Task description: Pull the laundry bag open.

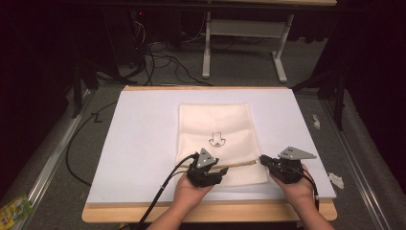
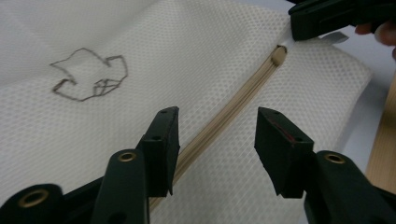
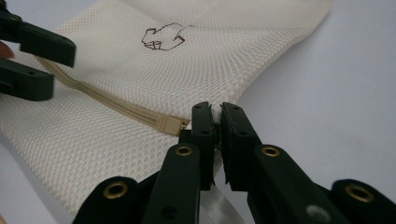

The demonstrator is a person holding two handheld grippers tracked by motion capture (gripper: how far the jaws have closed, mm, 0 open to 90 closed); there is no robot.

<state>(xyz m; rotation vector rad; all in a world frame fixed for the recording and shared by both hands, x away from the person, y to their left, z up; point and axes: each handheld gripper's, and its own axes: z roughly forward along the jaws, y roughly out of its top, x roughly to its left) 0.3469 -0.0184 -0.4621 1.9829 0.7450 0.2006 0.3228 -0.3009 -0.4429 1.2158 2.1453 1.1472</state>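
A cream mesh bag [image 1: 215, 122] lies flat on the white board [image 1: 143, 143], with a small dark line drawing [image 1: 216, 140] on it. A beige zipper [image 1: 239, 164] runs across its near end. My left gripper [image 1: 219, 173] hovers open over the zipper [image 2: 224, 116], one jaw on each side of it, nothing held. My right gripper [image 1: 263, 160] is shut on the bag's right edge [image 3: 219, 105], right beside the zipper's end [image 3: 170, 125]. The left gripper [image 3: 49, 65] shows open at the far left of the right gripper view.
The board rests on a wooden table [image 1: 210, 213] whose front edge is close to my hands. White scraps [image 1: 336, 179] lie on the grey floor at right, a green packet [image 1: 12, 211] at bottom left. Cables [image 1: 163, 62] and a desk frame [image 1: 244, 43] stand behind.
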